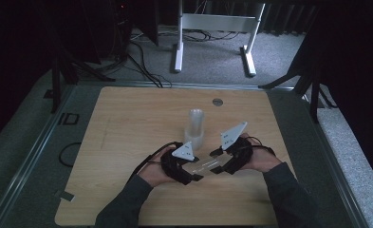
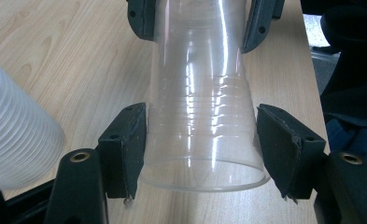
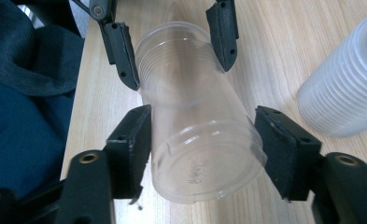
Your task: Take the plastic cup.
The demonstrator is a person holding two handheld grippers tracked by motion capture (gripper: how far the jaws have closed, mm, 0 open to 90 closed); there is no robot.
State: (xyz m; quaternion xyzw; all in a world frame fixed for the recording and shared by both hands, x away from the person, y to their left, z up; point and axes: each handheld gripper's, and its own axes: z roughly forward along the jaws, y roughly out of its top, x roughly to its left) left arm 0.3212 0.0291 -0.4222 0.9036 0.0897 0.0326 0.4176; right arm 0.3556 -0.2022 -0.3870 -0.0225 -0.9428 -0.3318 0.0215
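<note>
clear plastic cups (image 1: 204, 166), nested and lying on their side, held low over the near middle of the table (image 1: 127, 123) between the two claws. the left claw (image 1: 197, 167) is clamped on the rim end: in the left gripper view its pads (image 2: 125, 149) press the wall just behind the open mouth of the cups (image 2: 202, 135). the right claw (image 1: 214, 163) straddles the base end; in the right gripper view one pad (image 3: 134, 144) touches the wall of the cups (image 3: 195, 135) and the other sits at its edge, so it appears closed on the cups, lightly. the long axis runs across the table, from claw to claw, roughly level; the mouth points toward the person's left and the closed base toward the right. an upright stack of cups (image 1: 195, 128) stands just behind. risks, as judged: the thin wall may buckle or crack under a tighter squeeze; a weak grip at the base may let the smooth plastic slip when the ends are pulled apart; a jerk on separation may swing a claw into the upright stack and topple it.
</note>
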